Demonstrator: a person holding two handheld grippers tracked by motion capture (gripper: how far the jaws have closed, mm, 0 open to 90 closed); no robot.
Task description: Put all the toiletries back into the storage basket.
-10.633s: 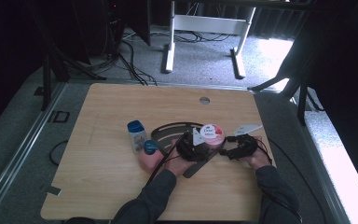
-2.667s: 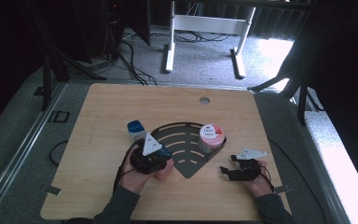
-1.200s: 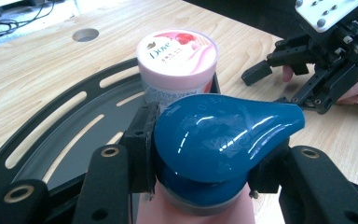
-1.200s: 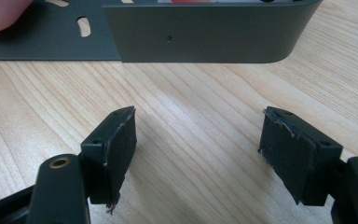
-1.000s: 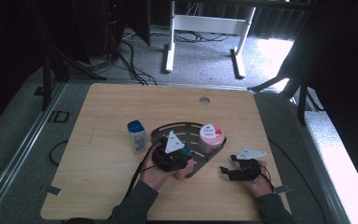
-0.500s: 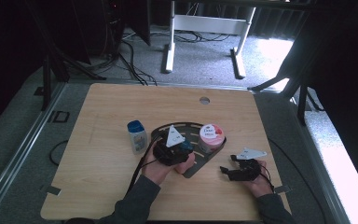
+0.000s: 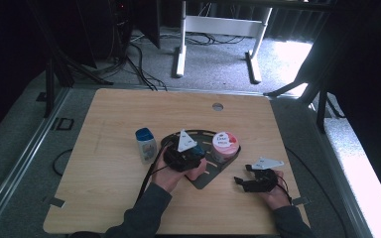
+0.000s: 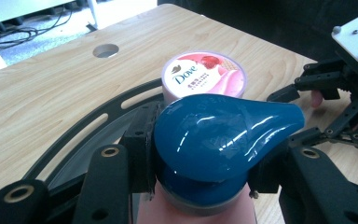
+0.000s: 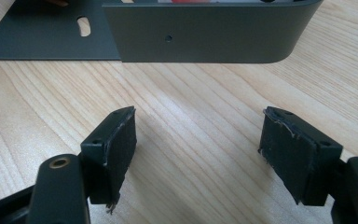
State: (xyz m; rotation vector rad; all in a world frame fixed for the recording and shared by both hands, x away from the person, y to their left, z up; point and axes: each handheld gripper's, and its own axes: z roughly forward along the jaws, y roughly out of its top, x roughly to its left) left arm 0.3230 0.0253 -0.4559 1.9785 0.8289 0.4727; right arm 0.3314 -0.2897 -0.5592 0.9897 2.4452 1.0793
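Grey carpet, loose cables and a white desk frame surround the wooden tabletop (image 7: 129,124) where a person works with two handheld grippers. Near its middle lies a dark grey metal rack (image 7: 213,173), fan-shaped with curved slots and a low rounded wall at one end. A pink-lidded Dove cream jar (image 7: 225,145) stands on the rack, and a small blue-capped bottle (image 7: 146,144) stands upright on the bare wood just left of it. The left gripper (image 8: 205,182), over the rack, has its jaws pinching a bottle with a glossy blue teardrop cap (image 8: 223,135), gripped just below the cap, with the Dove jar directly beyond it. The right gripper (image 7: 243,181) hovers low over bare wood just right of the rack, jaws spread wide and empty, facing the rack's wall. The step in hand looks like setting this bottle on the rack beside the jar; doing it well probably means keeping it upright, lowering it clear of the jar, and releasing only once its base sits flat.
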